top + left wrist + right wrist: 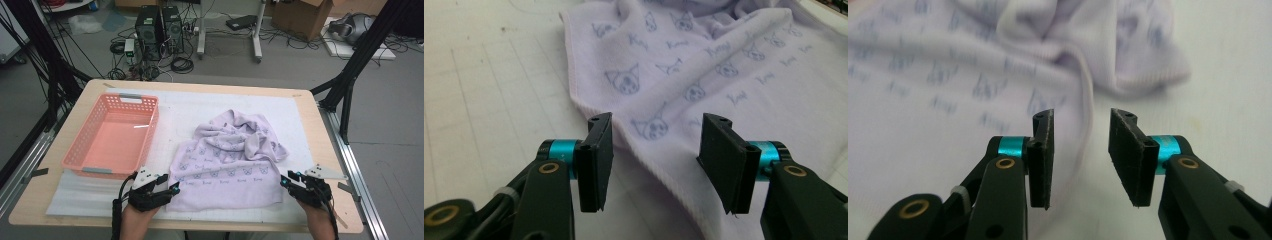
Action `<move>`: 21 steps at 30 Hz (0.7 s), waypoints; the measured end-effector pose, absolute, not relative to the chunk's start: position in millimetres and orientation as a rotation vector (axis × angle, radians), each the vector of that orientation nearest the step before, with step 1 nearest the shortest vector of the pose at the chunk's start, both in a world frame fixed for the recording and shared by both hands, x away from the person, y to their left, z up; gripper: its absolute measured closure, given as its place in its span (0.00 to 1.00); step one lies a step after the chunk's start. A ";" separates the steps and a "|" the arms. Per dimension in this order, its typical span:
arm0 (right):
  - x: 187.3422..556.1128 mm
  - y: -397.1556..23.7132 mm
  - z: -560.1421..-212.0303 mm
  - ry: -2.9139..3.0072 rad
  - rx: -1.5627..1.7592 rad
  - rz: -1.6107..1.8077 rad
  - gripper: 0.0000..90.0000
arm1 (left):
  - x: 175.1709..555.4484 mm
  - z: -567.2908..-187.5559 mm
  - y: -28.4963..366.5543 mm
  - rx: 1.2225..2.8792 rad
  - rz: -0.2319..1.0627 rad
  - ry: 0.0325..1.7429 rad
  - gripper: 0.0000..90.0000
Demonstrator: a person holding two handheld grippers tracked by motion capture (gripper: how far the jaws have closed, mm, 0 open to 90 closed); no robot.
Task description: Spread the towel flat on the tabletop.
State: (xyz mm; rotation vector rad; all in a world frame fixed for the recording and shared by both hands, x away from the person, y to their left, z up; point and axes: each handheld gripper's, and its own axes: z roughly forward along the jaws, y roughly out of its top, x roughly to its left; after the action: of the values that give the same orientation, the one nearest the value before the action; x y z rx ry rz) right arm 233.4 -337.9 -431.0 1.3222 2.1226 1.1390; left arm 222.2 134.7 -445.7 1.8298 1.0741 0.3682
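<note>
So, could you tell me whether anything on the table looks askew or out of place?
The lilac towel lies half spread: its near part is flat, but its far right part is bunched into folds. The pink basket sits upright and looks fine.

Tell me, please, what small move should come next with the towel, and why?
Probably ease both grippers forward and close them on the towel's near corners. The left hand-held gripper stands open over the towel's left edge, and the right hand-held gripper stands open at its right edge, neither pressing the cloth. The far part is still bunched, so a hold on both corners would let it be pulled flat.
</note>
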 end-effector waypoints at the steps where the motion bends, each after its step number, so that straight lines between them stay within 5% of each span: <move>1: 228.8 -339.9 -433.1 2.145 1.339 1.129 0.67 | 219.5 -446.8 135.1 1.837 0.357 1.078 0.54; 7: 212.6 -332.8 -448.4 2.225 1.357 1.096 0.69 | 202.8 -457.4 131.8 1.853 0.294 1.096 0.58; 10: 207.5 -333.8 -445.9 2.267 1.325 1.070 0.94 | 195.2 -458.5 131.6 1.869 0.308 1.097 0.89; 11: 204.7 -333.5 -445.7 2.272 1.320 1.064 0.96 | 194.1 -459.1 133.0 1.859 0.277 1.104 0.96; 21: 154.2 -354.0 -435.4 2.319 1.247 1.062 0.97 | 161.0 -450.6 145.5 1.885 0.222 1.068 0.97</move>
State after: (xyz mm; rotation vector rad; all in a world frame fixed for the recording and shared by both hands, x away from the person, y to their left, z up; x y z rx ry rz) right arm 154.2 -354.0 -435.4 1.2467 2.3190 1.0624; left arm 161.0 145.5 -450.6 1.8852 1.0676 0.2222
